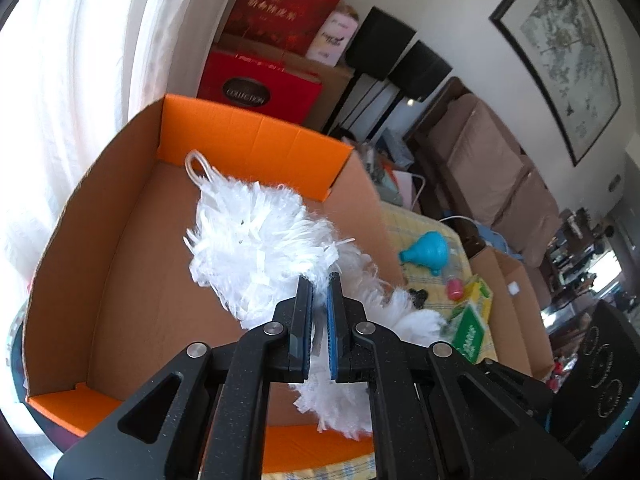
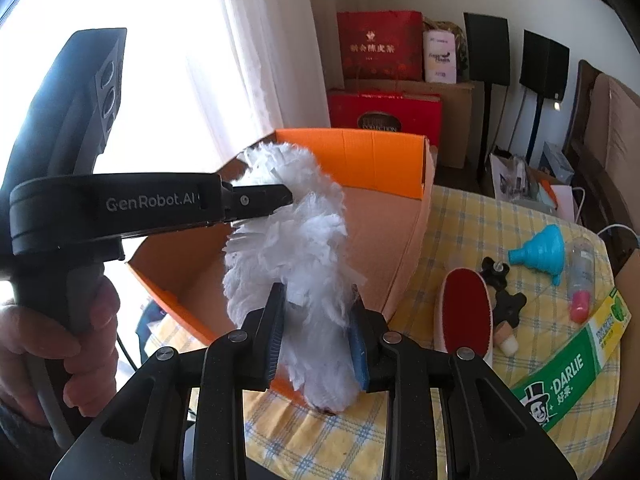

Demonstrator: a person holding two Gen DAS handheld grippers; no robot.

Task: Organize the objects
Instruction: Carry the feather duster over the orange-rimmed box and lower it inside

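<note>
A fluffy white duster head with a white loop at its far end hangs over the open cardboard box with orange flaps. My left gripper is shut on the duster near its middle. In the right wrist view the same duster curves up over the box. My right gripper is shut on its thicker lower end. The left gripper's fingers, held by a hand, clamp the duster's upper part from the left. The box floor is bare.
On the yellow checked tablecloth right of the box lie a teal funnel, a red-faced brush, black knobs, a small clear bottle with a pink cap and a green Darlie toothpaste box. Red gift boxes stand behind.
</note>
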